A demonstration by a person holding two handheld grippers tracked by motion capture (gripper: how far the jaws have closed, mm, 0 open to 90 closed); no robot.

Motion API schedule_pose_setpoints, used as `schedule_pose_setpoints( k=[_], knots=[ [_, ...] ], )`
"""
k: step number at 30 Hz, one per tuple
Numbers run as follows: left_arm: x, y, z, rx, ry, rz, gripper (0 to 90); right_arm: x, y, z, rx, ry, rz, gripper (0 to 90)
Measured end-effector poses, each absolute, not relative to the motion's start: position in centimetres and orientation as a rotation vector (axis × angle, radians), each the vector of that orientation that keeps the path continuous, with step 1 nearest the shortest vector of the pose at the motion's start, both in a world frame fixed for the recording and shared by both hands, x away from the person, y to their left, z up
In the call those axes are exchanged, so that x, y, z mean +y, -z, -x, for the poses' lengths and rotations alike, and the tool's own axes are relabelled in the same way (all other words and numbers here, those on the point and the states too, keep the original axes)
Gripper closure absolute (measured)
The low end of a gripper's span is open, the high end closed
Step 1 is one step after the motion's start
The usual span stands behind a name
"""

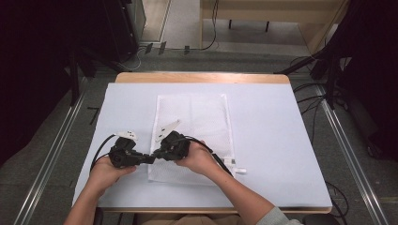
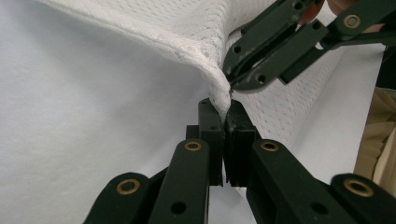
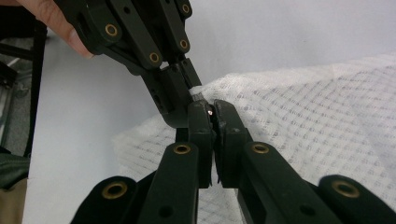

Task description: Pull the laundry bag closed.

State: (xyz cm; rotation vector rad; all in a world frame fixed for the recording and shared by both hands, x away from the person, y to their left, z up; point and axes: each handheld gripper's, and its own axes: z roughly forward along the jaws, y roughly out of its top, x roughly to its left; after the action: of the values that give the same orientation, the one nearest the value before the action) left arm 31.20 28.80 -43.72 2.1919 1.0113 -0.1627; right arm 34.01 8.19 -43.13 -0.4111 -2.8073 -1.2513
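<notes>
I am pinching the white mesh bag [image 1: 192, 136] at its left edge with both my left gripper [image 1: 151, 158] and right gripper [image 1: 156, 154]. It is lying mid-table on the white table cover [image 1: 263, 140]; grey floor [image 1: 42, 154] is surrounding it.

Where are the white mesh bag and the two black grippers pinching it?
mesh bag [image 1: 202, 112]: high view, its flat middle.
left gripper [image 2: 225, 109]: left gripper view, jaw tips shut on the bag's edge.
right gripper [image 3: 210, 112]: right gripper view, tips shut on the same edge.
</notes>
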Motion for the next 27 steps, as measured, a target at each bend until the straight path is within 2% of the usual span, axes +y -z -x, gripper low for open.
schedule_pose_setpoints(
  k=[27],
  knots=[
    [29.4, 43.5, -31.1, 0.998, 0.14, -2.177, 88.8, 5.2, 43.8, -34.7, -2.811, 1.207, 0.48, 88.6]
  ],
)
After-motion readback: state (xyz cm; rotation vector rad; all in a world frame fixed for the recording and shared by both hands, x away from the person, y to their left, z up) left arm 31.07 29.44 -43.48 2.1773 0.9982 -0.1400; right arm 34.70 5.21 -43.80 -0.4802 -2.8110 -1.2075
